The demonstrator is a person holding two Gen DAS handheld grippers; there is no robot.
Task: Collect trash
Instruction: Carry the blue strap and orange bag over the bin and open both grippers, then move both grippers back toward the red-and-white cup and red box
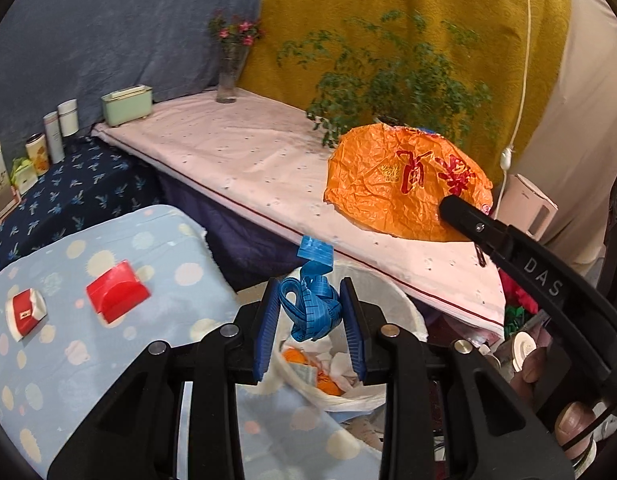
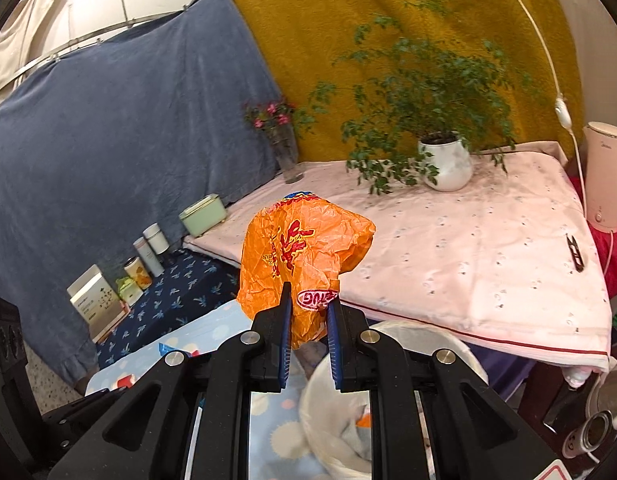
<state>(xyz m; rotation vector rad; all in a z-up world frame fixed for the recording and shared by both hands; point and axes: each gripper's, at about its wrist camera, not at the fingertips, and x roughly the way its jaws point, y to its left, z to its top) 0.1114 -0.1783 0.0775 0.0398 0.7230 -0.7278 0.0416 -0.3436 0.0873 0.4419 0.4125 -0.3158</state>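
The left tongs [image 1: 310, 312] were partly closed, their blue pads pinching a bundled blue tape measure [image 1: 310, 308] whose loose end stuck up above the pads. They hung over the white-lined trash bin [image 1: 392, 300], which already held orange and white scraps. The right tongs [image 2: 310, 312] stood narrower, pressed onto a crumpled orange plastic bag [image 2: 300, 256] with red lettering; most of the bag ballooned out above and beyond the pads. In the right wrist view the bin [image 2: 428, 332] lay just below and to the right of those tongs. In the left wrist view one finger of the right tongs [image 1: 468, 216] lay across the bag [image 1: 400, 184].

On the dotted light-blue cloth [image 1: 48, 360] to the left lay two pieces of trash: a red wedge-shaped piece [image 1: 116, 292] and a crushed red-and-white packet [image 1: 24, 312], apart from each other.

The pink-covered desk [image 2: 488, 248] carried one potted plant [image 2: 444, 160], one glass vase of pink flowers [image 2: 286, 152], one pale green box [image 2: 202, 214] and one small black clip [image 2: 575, 254]. Three canisters [image 2: 148, 252] stood on the dark-blue patterned surface [image 2: 176, 296].
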